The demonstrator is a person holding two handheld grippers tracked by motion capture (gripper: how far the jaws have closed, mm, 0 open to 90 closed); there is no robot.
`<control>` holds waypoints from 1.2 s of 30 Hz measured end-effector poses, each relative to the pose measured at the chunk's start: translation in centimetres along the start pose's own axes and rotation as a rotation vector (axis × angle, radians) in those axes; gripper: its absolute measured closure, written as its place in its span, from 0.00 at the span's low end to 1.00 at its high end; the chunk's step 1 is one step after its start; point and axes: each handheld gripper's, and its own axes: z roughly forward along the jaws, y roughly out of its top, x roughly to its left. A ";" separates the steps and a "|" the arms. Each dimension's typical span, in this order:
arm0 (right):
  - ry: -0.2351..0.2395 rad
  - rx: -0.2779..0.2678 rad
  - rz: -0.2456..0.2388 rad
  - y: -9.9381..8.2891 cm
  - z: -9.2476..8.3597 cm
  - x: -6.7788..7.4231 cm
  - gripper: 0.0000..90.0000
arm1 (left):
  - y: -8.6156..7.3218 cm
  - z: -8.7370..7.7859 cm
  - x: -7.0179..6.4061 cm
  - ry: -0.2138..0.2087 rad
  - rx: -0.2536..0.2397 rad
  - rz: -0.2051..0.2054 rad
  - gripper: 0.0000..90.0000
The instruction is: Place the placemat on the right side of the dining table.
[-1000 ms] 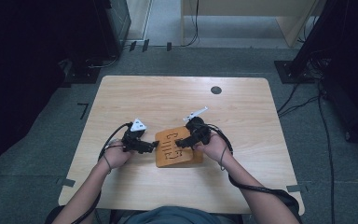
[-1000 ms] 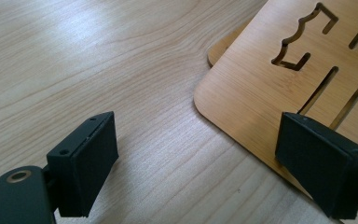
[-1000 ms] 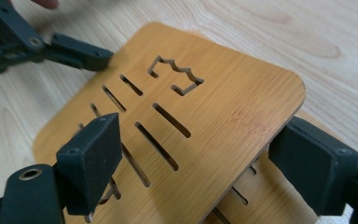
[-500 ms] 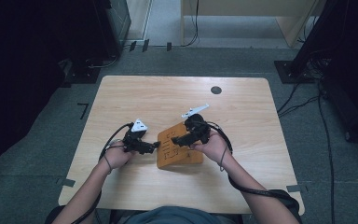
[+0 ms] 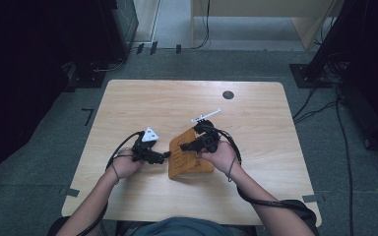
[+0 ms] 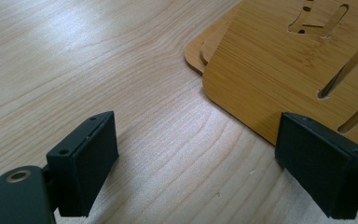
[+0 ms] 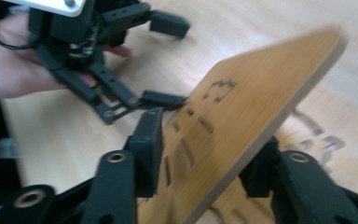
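Your right tongs (image 7: 200, 154) have just been closing and now pinch the upper wooden board (image 7: 242, 116), tilted off the lower board (image 6: 193, 51); your left tongs (image 6: 209, 158) stand spread over the worktop (image 6: 74, 56).

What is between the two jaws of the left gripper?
In the left gripper view, only bare table lies between the open jaws of the left gripper. The wooden boards lie ahead, beside the right-hand jaw.

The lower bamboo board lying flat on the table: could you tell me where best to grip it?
Probably at the lower bamboo board's rounded corner jutting from under the upper board; slide one jaw beneath from the bare table side.
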 end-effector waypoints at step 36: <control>0.047 -0.077 0.216 1.1 -3.4 -1.3 0.97 | -0.3 -0.2 0.5 -0.013 -0.003 0.013 0.11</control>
